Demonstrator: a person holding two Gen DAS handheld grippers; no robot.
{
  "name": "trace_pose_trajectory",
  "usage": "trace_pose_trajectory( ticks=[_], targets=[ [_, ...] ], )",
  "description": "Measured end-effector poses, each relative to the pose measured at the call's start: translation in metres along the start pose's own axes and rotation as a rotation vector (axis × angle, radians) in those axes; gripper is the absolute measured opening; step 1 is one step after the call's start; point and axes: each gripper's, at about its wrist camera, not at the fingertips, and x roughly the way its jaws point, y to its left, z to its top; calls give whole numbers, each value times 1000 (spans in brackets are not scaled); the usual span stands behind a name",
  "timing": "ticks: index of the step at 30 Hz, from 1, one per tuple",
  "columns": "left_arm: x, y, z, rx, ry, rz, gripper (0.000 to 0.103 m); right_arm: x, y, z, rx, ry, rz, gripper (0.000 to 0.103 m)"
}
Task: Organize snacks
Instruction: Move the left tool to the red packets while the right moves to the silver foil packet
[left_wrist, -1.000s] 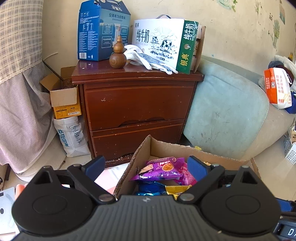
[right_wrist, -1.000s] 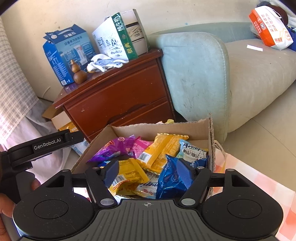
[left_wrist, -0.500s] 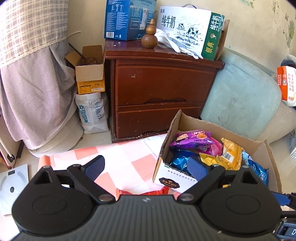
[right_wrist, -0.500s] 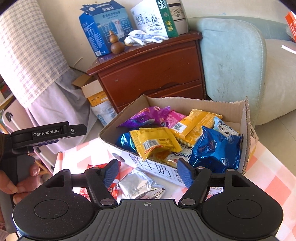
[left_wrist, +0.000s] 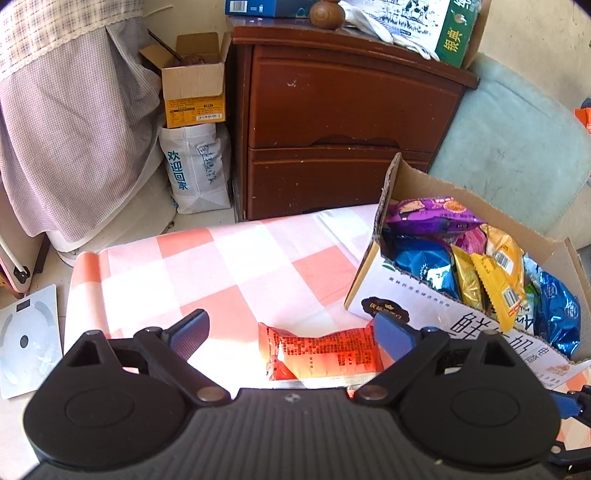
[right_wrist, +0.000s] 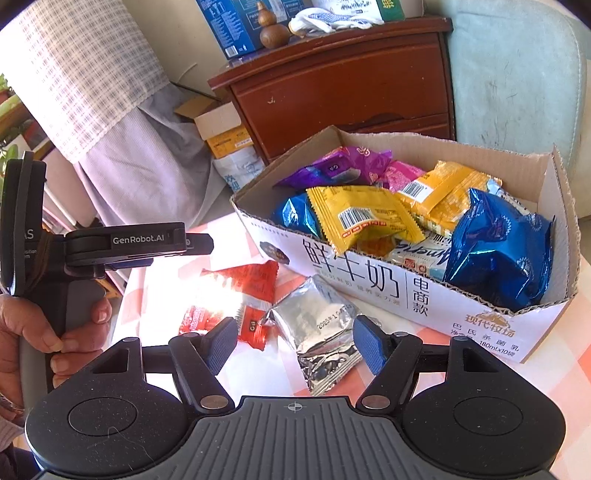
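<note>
red packet (left_wrist: 325, 350) between parted left gripper (left_wrist: 291, 332) fingers; silver packet (right_wrist: 321, 332) between parted right gripper (right_wrist: 295, 343).

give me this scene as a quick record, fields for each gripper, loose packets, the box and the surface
left gripper: open, empty, over the red packet
right gripper: open, empty, over the silver packet
loose packets: red and silver, lying on the cloth beside the box, outside it
box: open cardboard carton holding purple, yellow and blue snack packets
surface: checked orange and white cloth
background: brown nightstand, pale green sofa
</note>
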Motion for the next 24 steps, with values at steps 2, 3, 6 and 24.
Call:
trace_pose_trajectory(
  ticks=[2, 3, 6, 24],
  targets=[
    [5, -6, -3, 25, 18, -14, 95, 6, 1, -1, -5, 8, -12, 70],
    [8, -9, -5, 42, 25, -19, 95, 9, 0, -1, -3, 13, -17, 70],
    [13, -16, -9, 67, 34, -3, 95, 18, -3, -2, 6, 22, -29, 70],
    [32, -12, -20, 103, 95, 80, 95, 51, -5, -8, 10, 99, -42, 72]
  ],
)
